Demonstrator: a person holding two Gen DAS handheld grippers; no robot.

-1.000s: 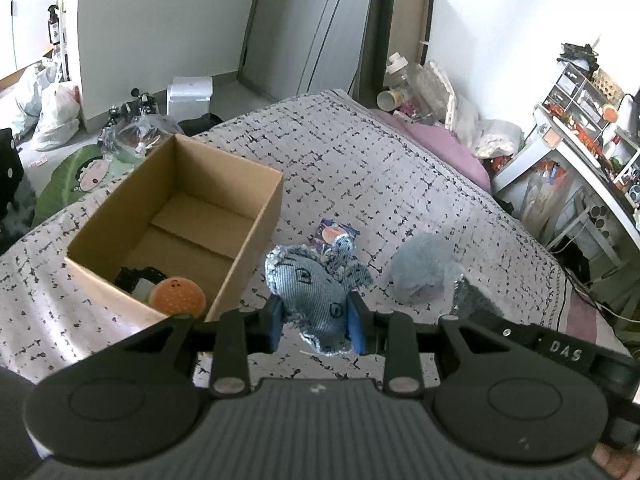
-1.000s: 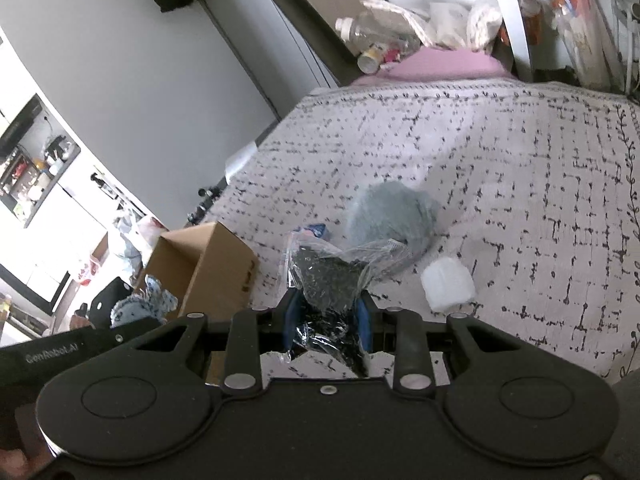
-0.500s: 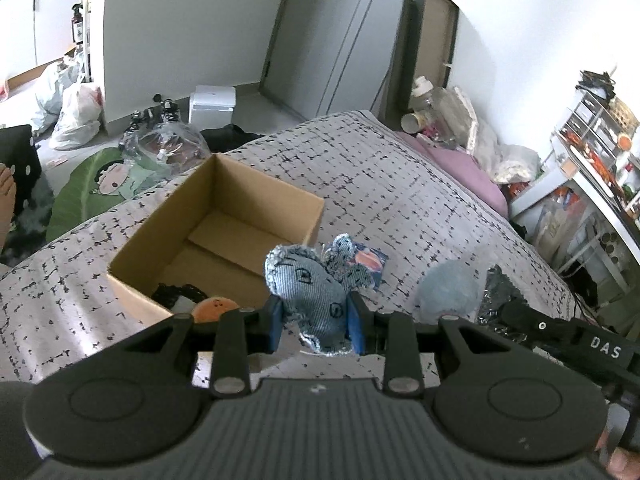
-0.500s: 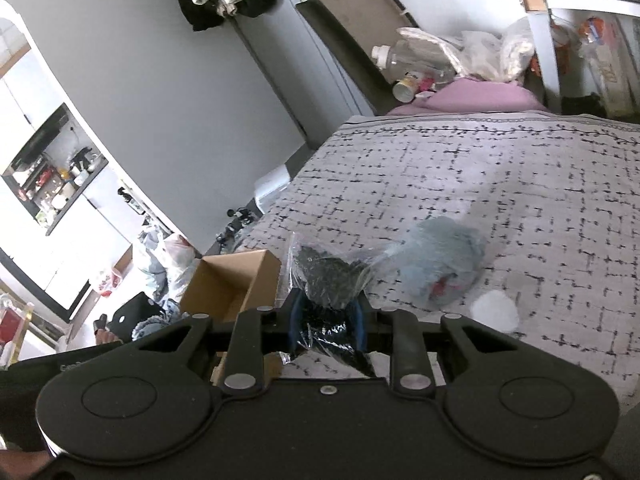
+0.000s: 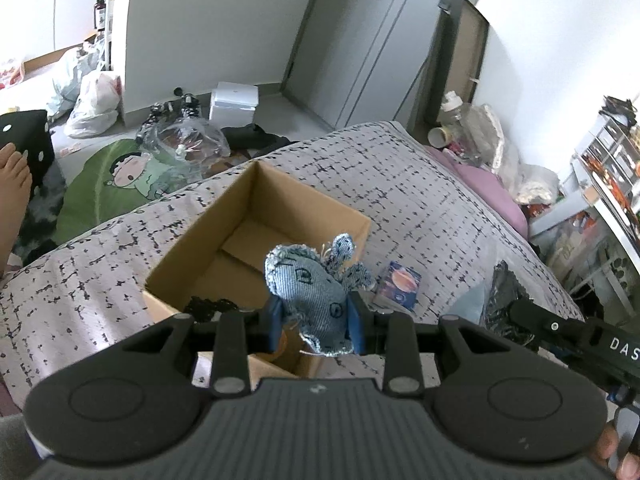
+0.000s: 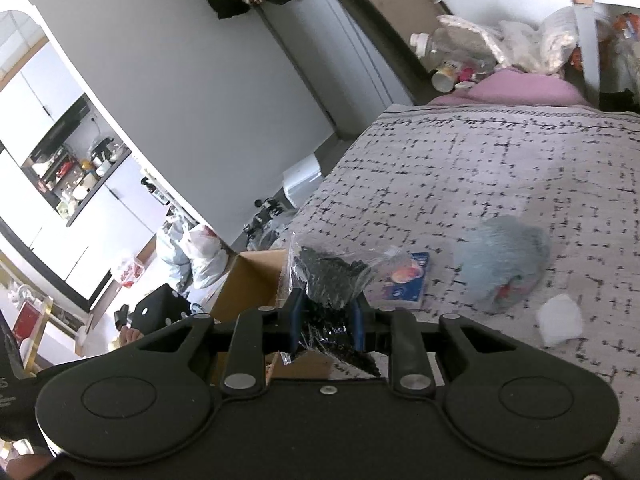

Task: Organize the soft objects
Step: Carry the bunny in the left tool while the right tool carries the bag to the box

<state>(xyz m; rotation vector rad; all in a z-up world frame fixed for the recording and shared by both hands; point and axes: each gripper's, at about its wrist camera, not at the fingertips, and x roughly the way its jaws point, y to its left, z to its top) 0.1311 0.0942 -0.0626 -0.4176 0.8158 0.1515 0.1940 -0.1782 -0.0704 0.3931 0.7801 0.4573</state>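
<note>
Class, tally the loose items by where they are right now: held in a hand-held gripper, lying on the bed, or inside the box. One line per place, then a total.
Held: 2, denim toy, black bag
On bed: 3, fluffy ball, white pad, blue packet
In box: 1 visible, black lace
Total: 6

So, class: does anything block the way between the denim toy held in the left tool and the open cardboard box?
Nothing visible does. The denim toy, clamped in the left tool, hangs over the near right corner of the cardboard box, whose top is open.
</note>
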